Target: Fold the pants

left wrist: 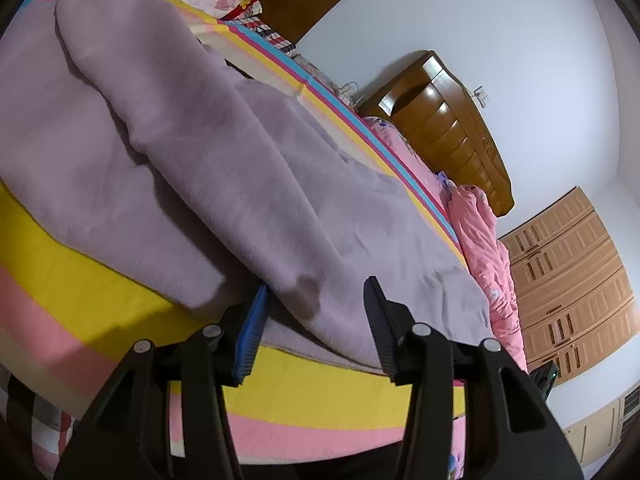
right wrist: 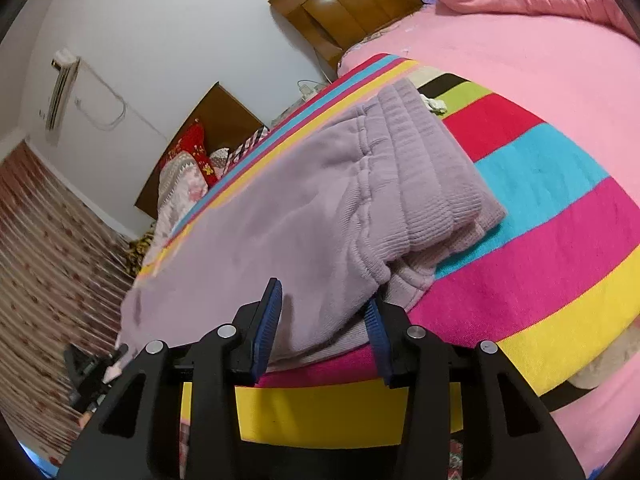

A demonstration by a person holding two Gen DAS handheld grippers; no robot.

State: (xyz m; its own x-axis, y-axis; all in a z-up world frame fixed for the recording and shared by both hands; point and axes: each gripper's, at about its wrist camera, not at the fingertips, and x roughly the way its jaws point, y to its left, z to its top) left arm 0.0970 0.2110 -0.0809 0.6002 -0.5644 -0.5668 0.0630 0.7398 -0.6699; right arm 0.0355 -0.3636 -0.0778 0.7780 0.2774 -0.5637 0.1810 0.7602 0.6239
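Note:
Lilac fleece pants (left wrist: 240, 160) lie folded lengthwise on a striped blanket (left wrist: 80, 280) spread over a bed. In the left wrist view the leg end runs toward me, and my left gripper (left wrist: 316, 286) stands open around its near edge. The cloth lies loose between the fingers. In the right wrist view the pants (right wrist: 320, 208) show their ribbed waistband (right wrist: 432, 168) doubled over at the right. My right gripper (right wrist: 325, 292) is open too, with the near hem of the pants between its blue pads (right wrist: 266, 328), which do not pinch it.
A wooden headboard (left wrist: 452, 132) and a crumpled pink quilt (left wrist: 484, 232) bound the bed's far side. A wardrobe (left wrist: 568, 272) stands beyond. Pillows (right wrist: 188, 176) are heaped at one end. The blanket's near edge (right wrist: 320, 412) drops off just under my fingers.

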